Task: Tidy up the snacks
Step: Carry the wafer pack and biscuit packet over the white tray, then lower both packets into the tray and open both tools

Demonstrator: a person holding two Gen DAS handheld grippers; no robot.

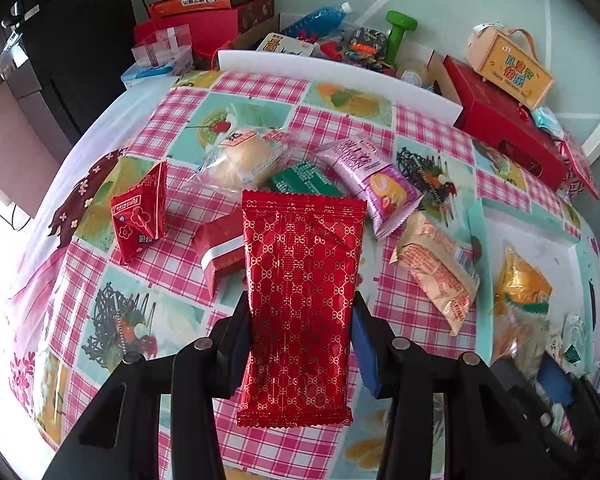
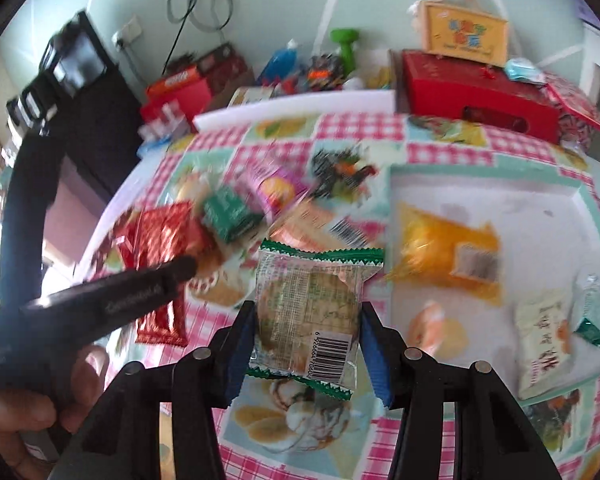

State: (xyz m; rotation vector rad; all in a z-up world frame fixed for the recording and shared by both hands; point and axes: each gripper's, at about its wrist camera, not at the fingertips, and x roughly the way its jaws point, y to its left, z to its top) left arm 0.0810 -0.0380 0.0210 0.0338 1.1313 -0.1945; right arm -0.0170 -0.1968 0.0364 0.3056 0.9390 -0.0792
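While my left hand-held gripper pinches a red patterned packet by its long sides, lifted clear of the checked surface, my right hand-held gripper clamps a clear pastry pack with green zigzag ends, barcode facing up. Below the red packet lie a pink roll pack, a bun, a green packet and a beige packet. To the right, a white tray holds a yellow packet.
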